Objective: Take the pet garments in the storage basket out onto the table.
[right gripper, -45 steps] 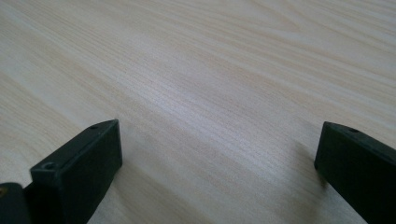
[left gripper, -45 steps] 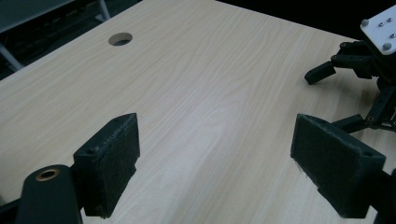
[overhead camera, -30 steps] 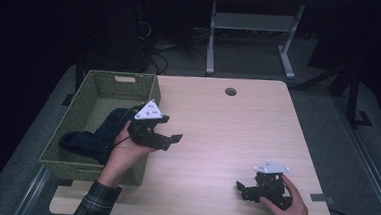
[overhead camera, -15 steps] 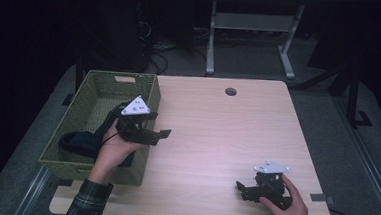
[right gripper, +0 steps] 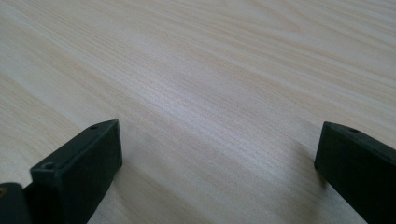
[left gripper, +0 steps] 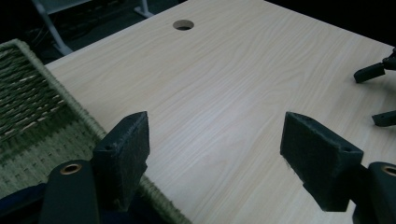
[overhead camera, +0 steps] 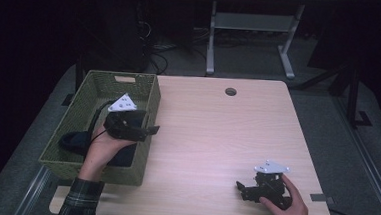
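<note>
Gaping jaws on both: left gripper [overhead camera: 149,130] over basket [overhead camera: 144,92], right gripper [overhead camera: 241,187] on table [overhead camera: 212,134].

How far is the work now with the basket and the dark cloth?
Nothing looks done: the dark cloth lies inside the green basket, and the table is bare. In hand: the left hand-held gripper, open and empty, is over the basket's right rim. The right hand-held gripper, open, is low at the table's near edge. Left: probably gripping the cloth.
</note>
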Motion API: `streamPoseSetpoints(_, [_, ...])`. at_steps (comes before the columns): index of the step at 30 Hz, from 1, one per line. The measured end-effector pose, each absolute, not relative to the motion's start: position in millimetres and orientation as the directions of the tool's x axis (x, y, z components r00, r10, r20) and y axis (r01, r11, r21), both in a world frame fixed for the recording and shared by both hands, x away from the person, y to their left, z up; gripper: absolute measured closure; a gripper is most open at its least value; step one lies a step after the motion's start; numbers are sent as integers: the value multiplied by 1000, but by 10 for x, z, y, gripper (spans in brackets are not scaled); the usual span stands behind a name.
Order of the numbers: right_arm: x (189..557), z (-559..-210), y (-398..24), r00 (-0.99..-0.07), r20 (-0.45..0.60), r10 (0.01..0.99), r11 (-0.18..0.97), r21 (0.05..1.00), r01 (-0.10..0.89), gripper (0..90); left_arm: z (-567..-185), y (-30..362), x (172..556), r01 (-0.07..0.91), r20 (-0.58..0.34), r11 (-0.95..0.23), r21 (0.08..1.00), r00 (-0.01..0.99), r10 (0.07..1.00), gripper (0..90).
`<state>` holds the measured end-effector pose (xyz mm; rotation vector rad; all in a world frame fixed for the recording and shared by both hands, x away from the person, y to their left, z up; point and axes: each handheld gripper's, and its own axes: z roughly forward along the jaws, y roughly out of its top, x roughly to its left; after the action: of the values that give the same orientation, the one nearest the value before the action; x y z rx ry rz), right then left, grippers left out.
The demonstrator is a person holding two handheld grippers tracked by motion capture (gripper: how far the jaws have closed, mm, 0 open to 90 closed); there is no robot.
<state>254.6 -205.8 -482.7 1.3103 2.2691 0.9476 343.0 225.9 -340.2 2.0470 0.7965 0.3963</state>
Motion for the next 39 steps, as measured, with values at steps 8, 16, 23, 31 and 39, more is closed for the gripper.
streamPoseSetpoints(8, [2546,-4827,-2059,-510,26,860,348,700,624,4,-3409,2458,3453,407,-15,-395,824,713,701,242])
streamPoseSetpoints(16, [2546,-4827,-2059,-509,26,860,348,700,624,4,-3435,2645,3479,429,-6,-392,814,680,733,255])
streamPoseSetpoints(23, [2546,-4827,-2059,-509,26,860,348,700,624,4,-3458,2863,3522,446,19,-408,797,656,754,289])
streamPoseSetpoints(31, [2546,-4826,-2059,-510,27,860,348,700,624,4,-3528,3029,3565,471,34,-416,778,629,776,299])
streamPoseSetpoints(39, [2546,-4826,-2059,-510,27,860,348,700,624,4,-3592,3166,3597,493,42,-426,758,616,787,314])
